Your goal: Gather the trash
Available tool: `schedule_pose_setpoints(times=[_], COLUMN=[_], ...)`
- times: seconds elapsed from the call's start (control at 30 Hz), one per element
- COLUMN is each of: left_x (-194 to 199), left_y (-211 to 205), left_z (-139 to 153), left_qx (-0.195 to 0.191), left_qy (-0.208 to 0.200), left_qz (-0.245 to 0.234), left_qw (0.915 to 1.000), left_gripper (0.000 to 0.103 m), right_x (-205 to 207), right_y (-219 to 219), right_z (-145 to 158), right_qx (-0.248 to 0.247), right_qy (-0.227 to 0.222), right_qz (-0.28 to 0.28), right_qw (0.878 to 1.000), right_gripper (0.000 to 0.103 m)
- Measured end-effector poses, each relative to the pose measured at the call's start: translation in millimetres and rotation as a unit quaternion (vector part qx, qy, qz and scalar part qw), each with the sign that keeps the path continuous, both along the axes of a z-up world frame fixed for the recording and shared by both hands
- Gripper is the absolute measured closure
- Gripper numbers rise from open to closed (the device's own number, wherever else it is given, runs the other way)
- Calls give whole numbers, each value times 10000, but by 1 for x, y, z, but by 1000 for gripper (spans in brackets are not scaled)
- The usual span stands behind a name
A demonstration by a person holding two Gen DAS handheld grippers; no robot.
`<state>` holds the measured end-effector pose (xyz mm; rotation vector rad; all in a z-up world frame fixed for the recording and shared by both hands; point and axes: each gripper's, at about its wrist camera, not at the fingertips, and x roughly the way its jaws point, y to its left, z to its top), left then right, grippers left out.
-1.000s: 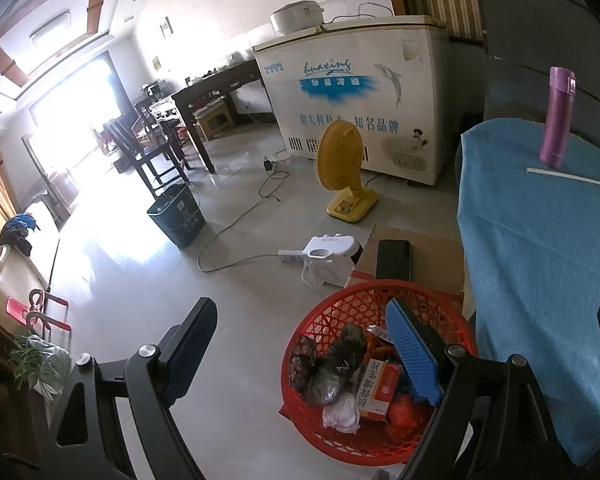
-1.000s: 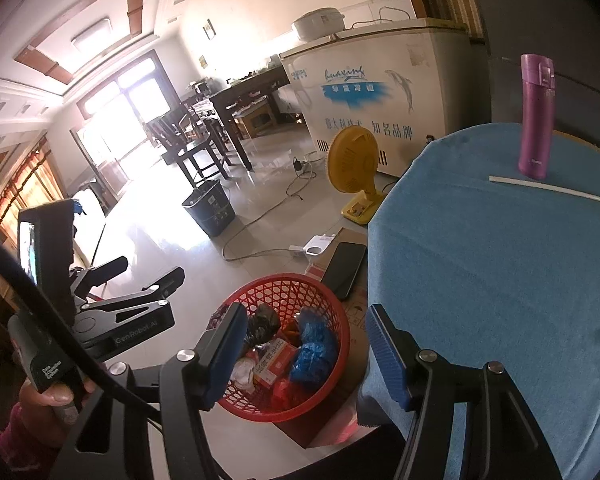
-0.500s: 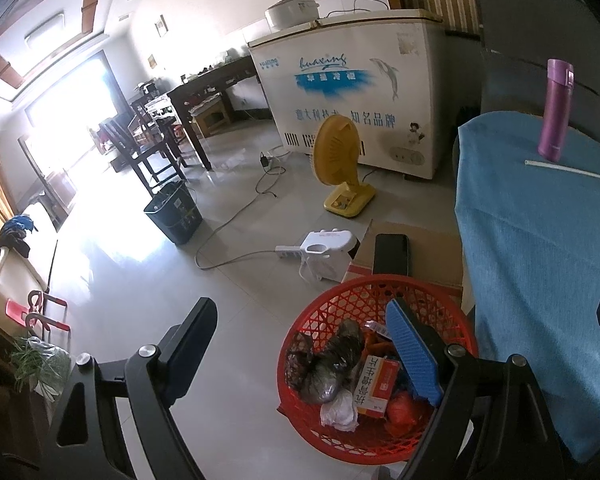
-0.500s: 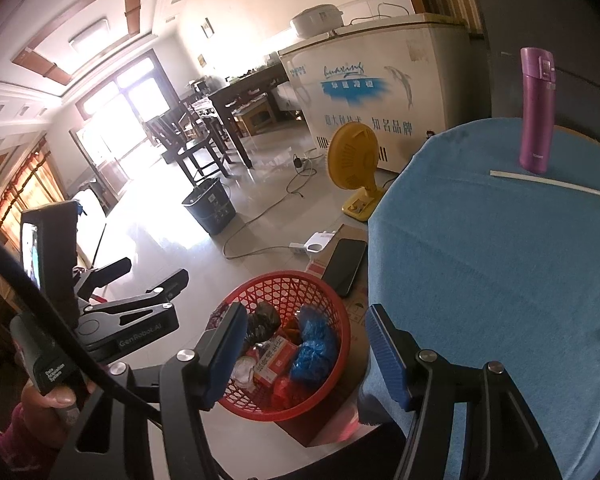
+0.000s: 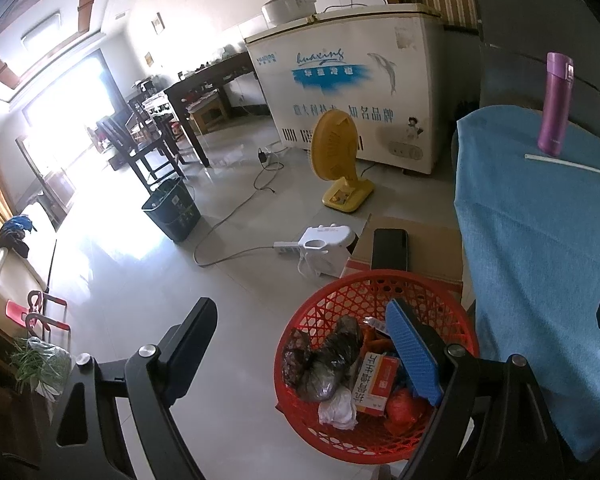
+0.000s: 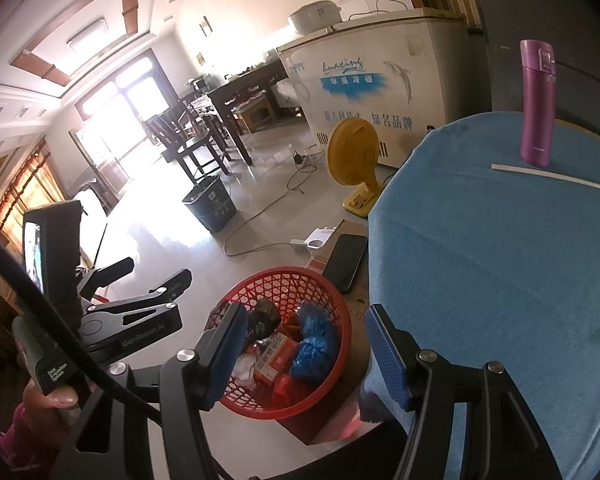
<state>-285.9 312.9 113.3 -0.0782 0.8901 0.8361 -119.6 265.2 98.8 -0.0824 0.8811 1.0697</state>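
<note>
While you look through the left wrist view, your left hand-held gripper (image 5: 300, 344) stands wide apart with nothing between its jaws, low in the frame. Behind its blue pad, at lower centre-right, the red basket (image 5: 332, 296) sits on the floor with the trash (image 5: 328, 364) inside: dark bags, a red-and-white box, crumpled white paper. The blue-covered surface (image 5: 540, 264) fills the right side, with a purple bottle (image 5: 556, 104) upright at upper right and a white strip (image 5: 568, 164) just in front of it.

In the right wrist view, your right hand-held gripper (image 6: 304, 352) is likewise parted and empty, bottom centre. The basket shows between its fingers, beside the surface's edge. At lower left your hand (image 6: 48, 404) grips the left tool's handle
</note>
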Motion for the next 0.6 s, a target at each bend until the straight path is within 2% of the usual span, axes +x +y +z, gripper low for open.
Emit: schedule_pose_setpoints(times=[0.6], left_x=[4], left_y=[0], left_z=[-2], left_qx=[-28], left_qy=[42], left_qz=[-40], left_qw=[10000], left_gripper=[16], right_x=[2], right_y=[-3], right_z=[1], right_qx=[-4], right_qy=[37], right_qz=[-12], right_qw=[10000], right_gripper=[38])
